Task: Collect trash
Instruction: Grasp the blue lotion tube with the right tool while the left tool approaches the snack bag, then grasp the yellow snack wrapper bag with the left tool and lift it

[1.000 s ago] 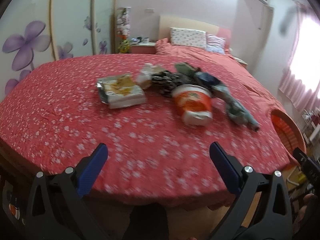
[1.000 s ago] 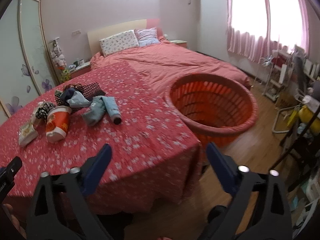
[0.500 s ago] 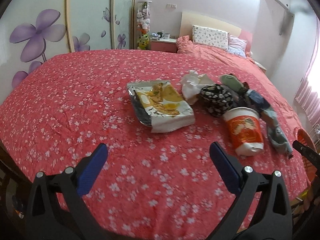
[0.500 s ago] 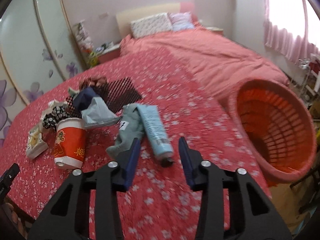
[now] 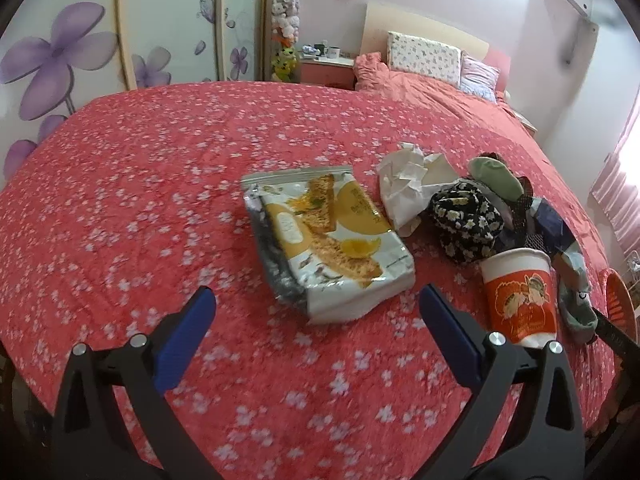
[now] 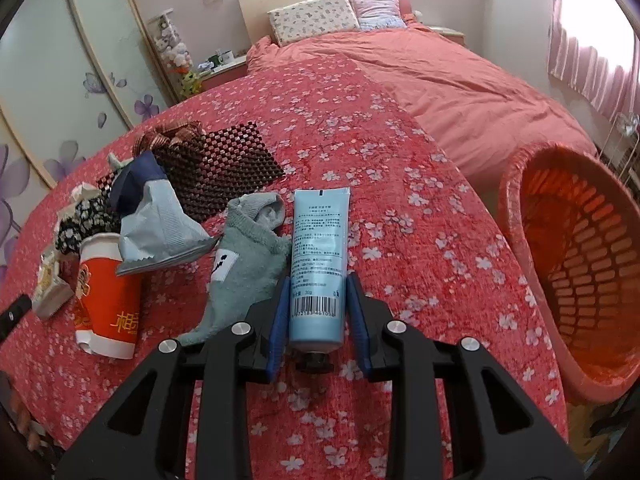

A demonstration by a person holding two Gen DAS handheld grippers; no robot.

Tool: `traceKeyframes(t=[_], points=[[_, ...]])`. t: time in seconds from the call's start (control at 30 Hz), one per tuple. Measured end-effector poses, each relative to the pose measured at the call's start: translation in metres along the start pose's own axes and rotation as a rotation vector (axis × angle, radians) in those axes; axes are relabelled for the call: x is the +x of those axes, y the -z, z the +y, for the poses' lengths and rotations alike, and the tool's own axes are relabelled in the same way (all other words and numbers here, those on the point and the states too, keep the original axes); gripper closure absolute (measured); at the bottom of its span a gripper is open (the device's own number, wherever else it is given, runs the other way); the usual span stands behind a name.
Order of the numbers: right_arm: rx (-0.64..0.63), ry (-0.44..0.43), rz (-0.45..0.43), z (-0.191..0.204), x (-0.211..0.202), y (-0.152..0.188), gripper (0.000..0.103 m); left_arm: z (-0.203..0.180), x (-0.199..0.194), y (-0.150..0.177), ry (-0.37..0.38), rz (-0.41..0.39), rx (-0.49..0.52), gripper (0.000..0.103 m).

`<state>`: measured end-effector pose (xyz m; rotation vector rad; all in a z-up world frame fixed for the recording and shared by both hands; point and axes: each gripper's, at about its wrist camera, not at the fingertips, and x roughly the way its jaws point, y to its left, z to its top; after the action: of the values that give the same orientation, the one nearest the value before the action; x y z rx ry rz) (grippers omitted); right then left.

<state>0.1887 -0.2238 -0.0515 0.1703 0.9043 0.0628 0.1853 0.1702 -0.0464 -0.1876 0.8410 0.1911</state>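
**Blue tube caught between the right gripper's closing jaws**

A light blue tube is seen lying on the red flowered bedspread, with its black cap toward the camera. The right gripper is placed around the tube's lower end, and its jaws are closing in on it. The blue pads are seen just beside the tube's sides; whether they press it yet cannot be told.

A grey-green sock is seen touching the tube at about 9 o'clock. Farther out the same way, a grey plastic pouch lies on a red paper cup that is tipped on its side. A dark checked cloth is spread at about 11 o'clock. An orange basket stands off the bed at 3 o'clock, well apart from the tube.

The left gripper is held wide open over the bedspread, with nothing between its jaws. A yellow and white snack bag lies just past it at 12 o'clock. Crumpled white paper is seen at 1 o'clock, touching a black flowered cloth.
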Motion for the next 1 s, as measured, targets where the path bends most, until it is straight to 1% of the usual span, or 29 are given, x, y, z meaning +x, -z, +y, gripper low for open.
traceKeyframes(t=[0.13, 0.2, 0.33, 0.43, 0.5, 0.57, 0.7, 0.87, 1.0], points=[[-0.027, 0.015, -0.002, 0.003, -0.004, 0.003, 0.074, -0.010, 0.012, -0.008, -0.006, 0.017, 0.015, 0.004], [-0.029, 0.017, -0.002, 0.003, -0.001, 0.002, 0.074, -0.015, 0.020, -0.011, -0.030, 0.024, 0.023, 0.004], [-0.025, 0.022, -0.007, 0.002, 0.001, 0.001, 0.074, -0.020, 0.035, -0.014, -0.053, 0.070, 0.014, 0.004], [-0.025, 0.032, -0.014, 0.005, 0.003, 0.002, 0.074, -0.021, 0.047, -0.016, -0.084, 0.091, 0.011, 0.004], [-0.030, 0.036, -0.020, 0.005, 0.003, 0.003, 0.074, -0.018, 0.055, -0.016, -0.079, 0.113, -0.007, 0.004], [-0.027, 0.034, -0.025, 0.004, 0.003, 0.004, 0.074, -0.010, 0.059, -0.016, -0.054, 0.125, -0.028, 0.004], [-0.004, 0.050, -0.032, 0.000, 0.002, 0.005, 0.074, 0.008, 0.060, -0.016, -0.050, 0.111, -0.032, 0.009], [-0.018, 0.068, -0.043, 0.001, 0.003, 0.006, 0.074, 0.031, 0.057, -0.021, -0.021, 0.102, -0.058, 0.023], [-0.013, 0.069, -0.043, 0.004, 0.002, 0.008, 0.074, 0.040, 0.054, -0.026, 0.018, 0.093, -0.078, 0.031]])
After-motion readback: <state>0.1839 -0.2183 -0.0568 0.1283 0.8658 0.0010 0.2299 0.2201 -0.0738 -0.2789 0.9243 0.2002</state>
